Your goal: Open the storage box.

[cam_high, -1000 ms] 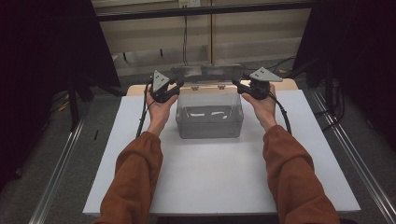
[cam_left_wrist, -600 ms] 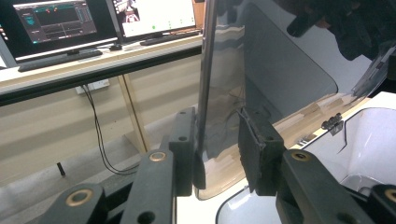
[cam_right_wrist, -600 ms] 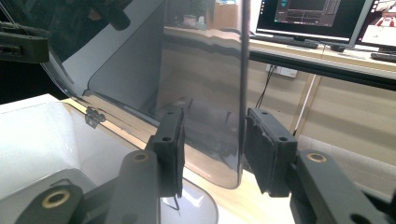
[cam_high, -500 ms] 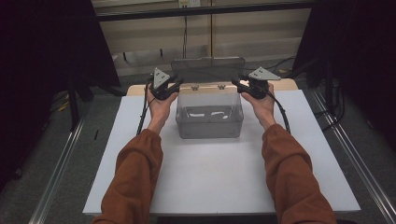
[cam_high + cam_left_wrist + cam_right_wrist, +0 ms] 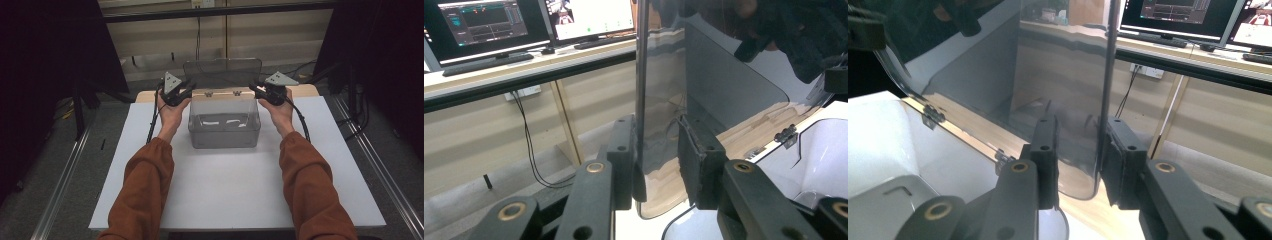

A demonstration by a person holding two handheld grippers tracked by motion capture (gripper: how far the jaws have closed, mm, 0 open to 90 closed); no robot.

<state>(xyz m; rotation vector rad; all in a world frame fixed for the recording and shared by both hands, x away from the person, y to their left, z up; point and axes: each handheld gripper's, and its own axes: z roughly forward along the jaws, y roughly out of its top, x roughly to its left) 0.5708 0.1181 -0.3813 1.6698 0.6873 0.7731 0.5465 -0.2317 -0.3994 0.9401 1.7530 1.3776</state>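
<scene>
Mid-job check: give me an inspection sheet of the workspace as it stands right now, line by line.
Surface: white table top, bare around the box.
Job's things: clear plastic box at the far middle of the table; its hinged lid raised upright at the back edge; pale items lie inside, too unclear to name.
Clutter: nothing seen.
Grippers: left gripper at the lid's left edge, right gripper at its right edge; in each gripper view the lid edge sits between the jaws, with a gap at one pad.
Cables: one black cable trails from the left gripper, another from the right.
Surroundings: monitors on a desk beyond the table; floor rails at both sides.
</scene>
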